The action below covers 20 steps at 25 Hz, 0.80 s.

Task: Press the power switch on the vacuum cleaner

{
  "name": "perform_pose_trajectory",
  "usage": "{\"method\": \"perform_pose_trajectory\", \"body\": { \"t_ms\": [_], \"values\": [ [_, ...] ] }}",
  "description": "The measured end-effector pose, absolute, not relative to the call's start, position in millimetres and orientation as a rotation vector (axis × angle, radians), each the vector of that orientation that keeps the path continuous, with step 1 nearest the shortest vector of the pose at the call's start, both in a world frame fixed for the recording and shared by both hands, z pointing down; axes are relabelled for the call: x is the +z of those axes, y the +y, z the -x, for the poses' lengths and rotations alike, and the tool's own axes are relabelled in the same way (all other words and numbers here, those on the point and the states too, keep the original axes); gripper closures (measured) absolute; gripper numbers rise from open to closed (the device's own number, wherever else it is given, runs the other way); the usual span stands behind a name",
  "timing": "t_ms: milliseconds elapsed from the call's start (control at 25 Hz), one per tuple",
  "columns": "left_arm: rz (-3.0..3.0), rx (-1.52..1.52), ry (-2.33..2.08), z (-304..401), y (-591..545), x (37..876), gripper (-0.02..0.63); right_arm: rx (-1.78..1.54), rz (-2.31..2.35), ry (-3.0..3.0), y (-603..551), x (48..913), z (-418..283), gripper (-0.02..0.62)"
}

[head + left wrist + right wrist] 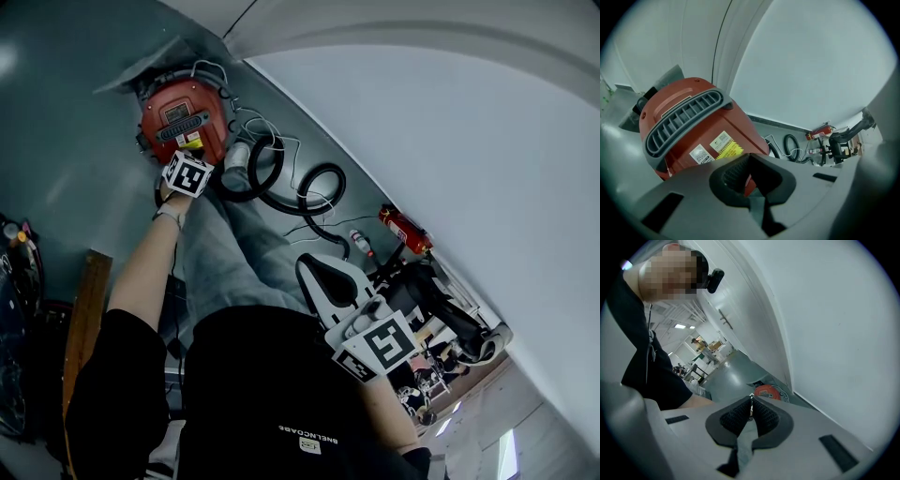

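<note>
1. My left gripper (749, 161), jaws pressed together on nothing, points at the round red vacuum cleaner (183, 117), just beside its labelled shell.
2. The vacuum stands at the grey floor's (75, 141) edge, by the white wall (450, 141).
3. My right gripper (751, 405), likewise closed and empty, is well apart from it.

Cool, dim light all round, brightest off the pale wall (450, 141) at my right; my views bow toward dark edges.
</note>
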State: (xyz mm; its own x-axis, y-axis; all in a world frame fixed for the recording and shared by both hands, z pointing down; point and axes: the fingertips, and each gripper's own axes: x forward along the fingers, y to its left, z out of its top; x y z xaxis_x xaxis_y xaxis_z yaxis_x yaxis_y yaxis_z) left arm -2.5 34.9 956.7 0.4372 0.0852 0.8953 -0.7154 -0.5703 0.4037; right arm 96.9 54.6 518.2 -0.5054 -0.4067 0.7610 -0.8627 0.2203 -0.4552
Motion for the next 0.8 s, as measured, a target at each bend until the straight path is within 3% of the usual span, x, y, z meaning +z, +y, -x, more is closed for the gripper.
{"method": "perform_pose_trajectory", "body": {
  "t_ms": [800],
  "values": [
    [-1.850,1.331,-0.521,23.2,44.4,952.4,0.592,1.261,-1.171,-2.017,47.7,522.5,-92.8,0.563]
  ]
}}
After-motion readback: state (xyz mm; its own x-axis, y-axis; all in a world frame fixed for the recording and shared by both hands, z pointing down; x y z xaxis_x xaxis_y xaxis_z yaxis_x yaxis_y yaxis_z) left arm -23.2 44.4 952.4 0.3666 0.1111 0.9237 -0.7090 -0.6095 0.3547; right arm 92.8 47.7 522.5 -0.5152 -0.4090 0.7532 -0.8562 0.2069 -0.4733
